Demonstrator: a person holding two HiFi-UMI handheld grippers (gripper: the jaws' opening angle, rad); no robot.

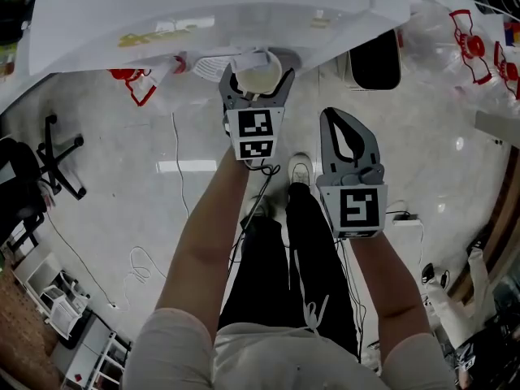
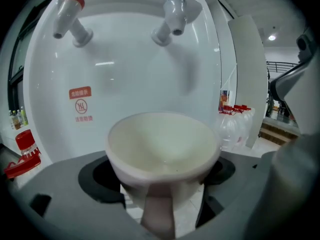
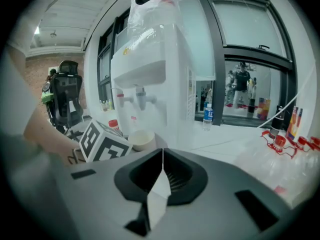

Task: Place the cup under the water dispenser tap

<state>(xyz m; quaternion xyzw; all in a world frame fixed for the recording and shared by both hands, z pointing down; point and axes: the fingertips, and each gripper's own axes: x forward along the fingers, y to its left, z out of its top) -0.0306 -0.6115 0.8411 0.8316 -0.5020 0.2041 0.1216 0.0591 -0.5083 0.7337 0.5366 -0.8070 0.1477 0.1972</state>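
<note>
A cream cup [image 2: 162, 149] with its handle toward the camera sits between the jaws of my left gripper [image 1: 257, 65], which is shut on it. The cup hangs in front of the white water dispenser [image 2: 125, 84], below and between its red tap [image 2: 70, 11] and its white tap [image 2: 172, 11], nearer the white one. In the right gripper view the cup [image 3: 142, 140] shows beside the left gripper's marker cube [image 3: 102, 143], below the dispenser [image 3: 150, 79]. My right gripper [image 1: 337, 114] is held to the right of the left one, shut with nothing in it.
Large clear water bottles with red caps [image 1: 471, 43] stand at the right of the dispenser. An office chair [image 1: 49, 157] and loose cables [image 1: 138, 266] are on the floor at the left. A small bottle [image 3: 208, 115] stands on a ledge behind.
</note>
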